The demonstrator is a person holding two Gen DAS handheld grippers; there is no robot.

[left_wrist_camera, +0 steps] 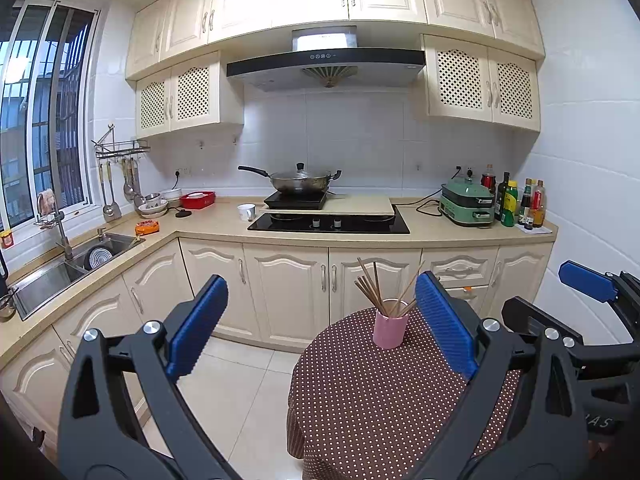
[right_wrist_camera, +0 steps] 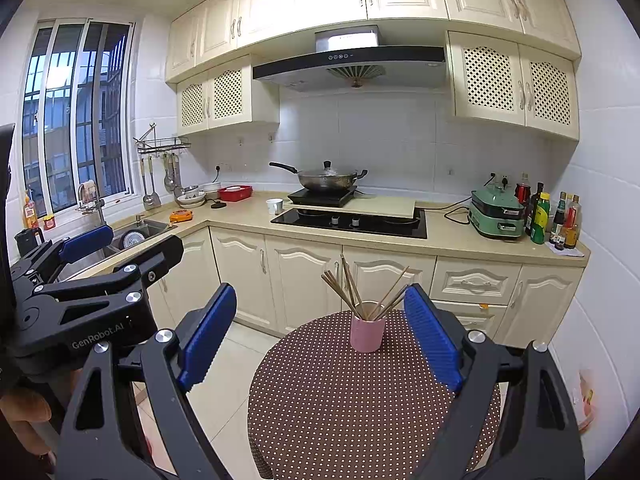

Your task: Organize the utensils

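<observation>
A pink cup (left_wrist_camera: 390,329) (right_wrist_camera: 367,333) stands upright on a round table with a brown dotted cloth (left_wrist_camera: 380,396) (right_wrist_camera: 340,392). Several wooden chopsticks (left_wrist_camera: 374,288) (right_wrist_camera: 354,290) fan out of it. My left gripper (left_wrist_camera: 320,324) hovers open before the table, nothing between its blue pads. My right gripper (right_wrist_camera: 320,332) is open too, held short of the cup with empty jaws. In the left wrist view the right gripper (left_wrist_camera: 588,282) shows at the right edge. The left gripper (right_wrist_camera: 86,240) appears at the left of the right wrist view.
Behind the table runs an L-shaped counter (left_wrist_camera: 424,228) with a hob, a lidded wok (left_wrist_camera: 298,182), a white mug (left_wrist_camera: 246,212), a green cooker (left_wrist_camera: 466,204) and bottles (left_wrist_camera: 516,204). A sink (left_wrist_camera: 64,268) lies left. Tiled floor (left_wrist_camera: 240,380) lies left of the table. A hand (right_wrist_camera: 20,408) shows low left.
</observation>
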